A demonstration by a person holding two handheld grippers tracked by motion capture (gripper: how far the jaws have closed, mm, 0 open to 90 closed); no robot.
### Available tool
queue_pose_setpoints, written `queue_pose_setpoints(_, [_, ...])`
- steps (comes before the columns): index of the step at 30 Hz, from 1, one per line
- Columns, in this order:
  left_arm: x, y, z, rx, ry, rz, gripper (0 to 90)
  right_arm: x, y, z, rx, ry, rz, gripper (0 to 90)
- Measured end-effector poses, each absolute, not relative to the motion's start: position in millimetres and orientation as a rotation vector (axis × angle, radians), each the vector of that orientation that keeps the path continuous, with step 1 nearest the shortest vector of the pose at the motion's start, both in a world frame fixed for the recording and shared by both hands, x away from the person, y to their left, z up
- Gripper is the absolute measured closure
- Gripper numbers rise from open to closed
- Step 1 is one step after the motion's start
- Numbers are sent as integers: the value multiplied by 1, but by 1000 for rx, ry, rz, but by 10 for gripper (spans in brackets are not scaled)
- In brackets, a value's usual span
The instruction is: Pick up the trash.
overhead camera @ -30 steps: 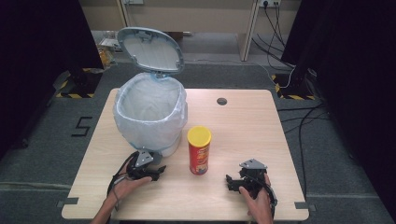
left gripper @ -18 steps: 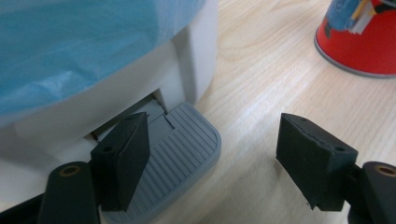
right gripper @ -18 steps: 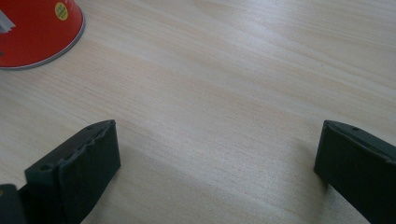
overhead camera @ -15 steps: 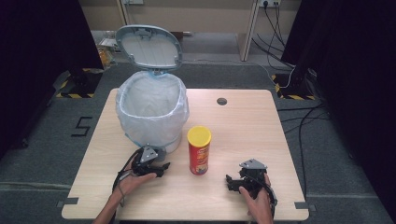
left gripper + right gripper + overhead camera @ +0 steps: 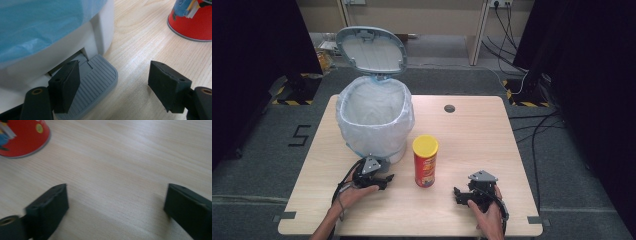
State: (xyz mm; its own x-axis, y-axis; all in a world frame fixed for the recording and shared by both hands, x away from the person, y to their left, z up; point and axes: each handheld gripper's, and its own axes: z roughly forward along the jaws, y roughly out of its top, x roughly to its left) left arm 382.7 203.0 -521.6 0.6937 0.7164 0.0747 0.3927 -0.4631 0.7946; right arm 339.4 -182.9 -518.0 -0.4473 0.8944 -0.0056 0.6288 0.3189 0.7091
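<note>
A white pedal bin (image 5: 374,120) with a pale liner stands on the table's left half, its lid (image 5: 371,50) raised. A red chip can (image 5: 425,161) with a yellow lid stands upright right of it. My left gripper (image 5: 384,180) lies at the bin's foot. In the left gripper view it (image 5: 115,75) is open, one finger (image 5: 66,83) lying over the grey ribbed pedal (image 5: 100,75), the other over bare wood. The can's base (image 5: 192,20) shows beyond. My right gripper (image 5: 458,194) rests near the front right. Its jaws (image 5: 115,202) have just been closing and stand open over bare wood, the can (image 5: 20,137) farther off.
The wooden table (image 5: 472,135) has a round cable hole (image 5: 449,108) at the back. Grey floor surrounds it, with cables (image 5: 532,125) trailing at the right and dark curtains on both sides.
My left gripper has edged slightly towards the bin's foot. The right hand, the can and the raised lid stay where they were.
</note>
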Motion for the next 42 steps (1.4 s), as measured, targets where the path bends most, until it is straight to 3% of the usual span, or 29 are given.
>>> queue_pose_setpoints(1, [383,203,-522,2103,847,511,251,339,-183,-517,1336,2186,928,185])
queue_pose_setpoints(2, [383,203,-522,2100,848,510,251,337,-183,-517,1319,2185,949,219])
queue_pose_setpoints(4, [383,203,-522,2102,846,515,251,334,-181,-516,1310,2193,976,124])
queue_pose_setpoints(7, [382,203,-522,2107,845,518,251,330,-178,-511,1268,2175,1032,185])
queue_pose_setpoints(8, [382,202,-522,2112,844,522,251,324,-174,-505,1210,2163,1108,145])
queue_pose_setpoints(18, [382,203,-522,2109,844,519,250,316,-147,-485,1067,2160,1290,151])
queue_pose_setpoints(42, [383,204,-522,2107,838,514,251,356,-86,-489,944,2141,1384,160])
